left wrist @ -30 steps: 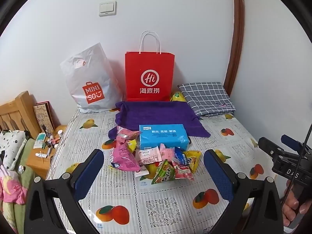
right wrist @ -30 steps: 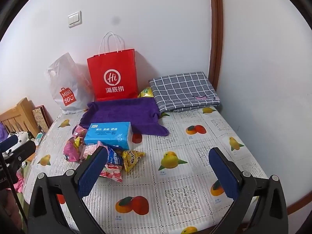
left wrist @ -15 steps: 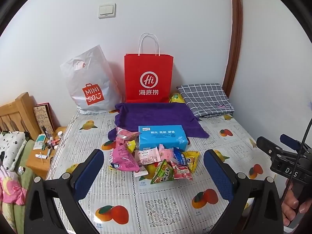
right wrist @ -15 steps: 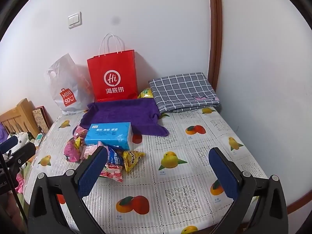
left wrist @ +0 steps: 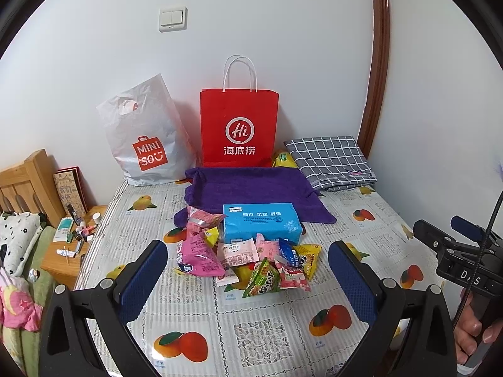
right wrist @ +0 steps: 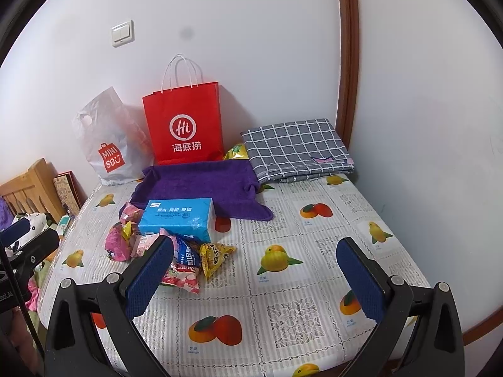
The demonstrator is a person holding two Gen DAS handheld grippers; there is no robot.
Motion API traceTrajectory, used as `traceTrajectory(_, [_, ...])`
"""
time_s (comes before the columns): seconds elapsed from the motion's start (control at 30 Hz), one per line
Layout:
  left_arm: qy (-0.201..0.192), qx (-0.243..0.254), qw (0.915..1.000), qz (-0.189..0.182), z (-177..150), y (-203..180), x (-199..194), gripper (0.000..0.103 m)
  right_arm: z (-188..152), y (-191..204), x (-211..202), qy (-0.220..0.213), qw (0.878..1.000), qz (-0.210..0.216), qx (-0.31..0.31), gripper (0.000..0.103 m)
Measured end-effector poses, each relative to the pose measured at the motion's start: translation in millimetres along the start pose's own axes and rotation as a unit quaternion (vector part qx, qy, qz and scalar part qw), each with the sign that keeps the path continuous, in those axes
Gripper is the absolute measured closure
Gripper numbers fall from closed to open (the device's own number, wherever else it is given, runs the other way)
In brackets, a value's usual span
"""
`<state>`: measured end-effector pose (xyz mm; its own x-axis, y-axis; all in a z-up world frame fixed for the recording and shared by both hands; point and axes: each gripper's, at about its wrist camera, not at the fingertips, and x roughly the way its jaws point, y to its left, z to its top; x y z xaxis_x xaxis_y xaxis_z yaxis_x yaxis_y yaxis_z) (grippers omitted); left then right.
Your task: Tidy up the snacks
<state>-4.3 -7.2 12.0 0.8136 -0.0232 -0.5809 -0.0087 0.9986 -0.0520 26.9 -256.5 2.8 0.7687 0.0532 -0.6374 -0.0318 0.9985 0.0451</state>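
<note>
Snack pile (left wrist: pixel 251 257) dead ahead of left hand-held gripper (left wrist: pixel 248 279), the nearer | right hand-held gripper (right wrist: pixel 254 279) has it off left | both released, empty

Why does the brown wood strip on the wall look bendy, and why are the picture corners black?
Both wrist views use fisheye lenses: the wooden trim bows in the left view and curves in the right, and each round image leaves dark corners. Everything looks sharp and evenly lit.
</note>
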Motion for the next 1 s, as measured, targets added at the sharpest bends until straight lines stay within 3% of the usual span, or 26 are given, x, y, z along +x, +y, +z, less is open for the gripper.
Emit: traceTrajectory(1.0, [-0.005,0.002,1.0000,0.000,-1.8,-0.8,-1.5,0.000,-3.0,6.6,-1.6,-0.004,1.000,0.006,-0.009,0.001])
